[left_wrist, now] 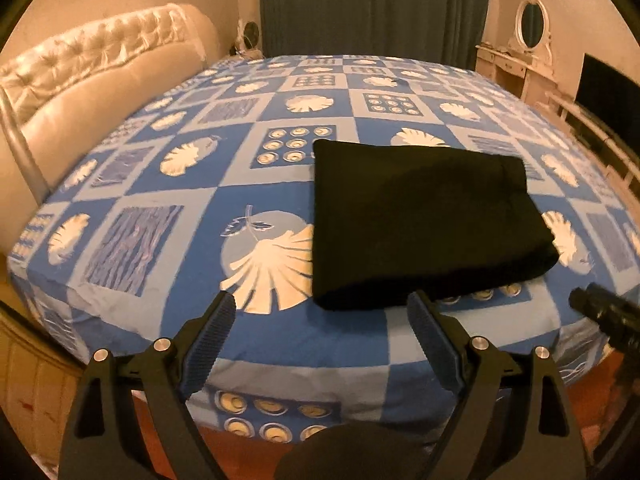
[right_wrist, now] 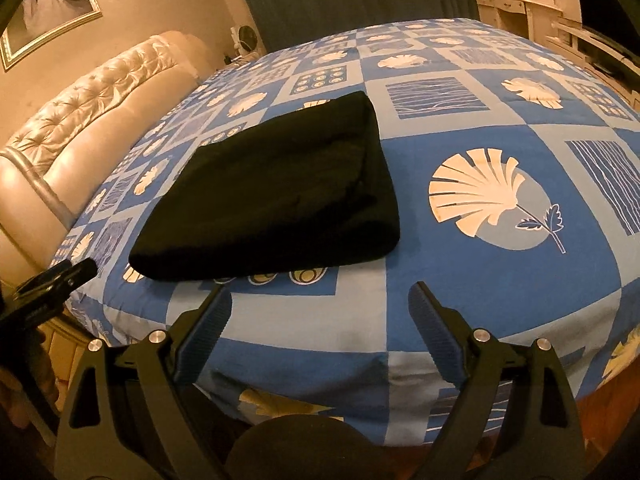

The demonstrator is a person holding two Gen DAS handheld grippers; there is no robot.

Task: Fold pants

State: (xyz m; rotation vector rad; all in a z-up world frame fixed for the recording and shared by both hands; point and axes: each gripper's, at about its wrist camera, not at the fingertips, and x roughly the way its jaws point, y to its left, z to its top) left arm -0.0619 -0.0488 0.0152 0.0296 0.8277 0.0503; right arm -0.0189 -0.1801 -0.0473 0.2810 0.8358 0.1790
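The black pants lie folded into a thick rectangle on the blue patterned bed, near its front edge. They also show in the right wrist view. My left gripper is open and empty, held just short of the pants' near edge. My right gripper is open and empty, just in front of the pants' near right corner, above the bed. The right gripper's tip shows at the right edge of the left wrist view; the left gripper shows at the left edge of the right wrist view.
A cream tufted headboard runs along the bed's left side. A dark curtain hangs behind. A white dresser with an oval mirror and a dark screen stand at the far right. A framed picture hangs on the wall.
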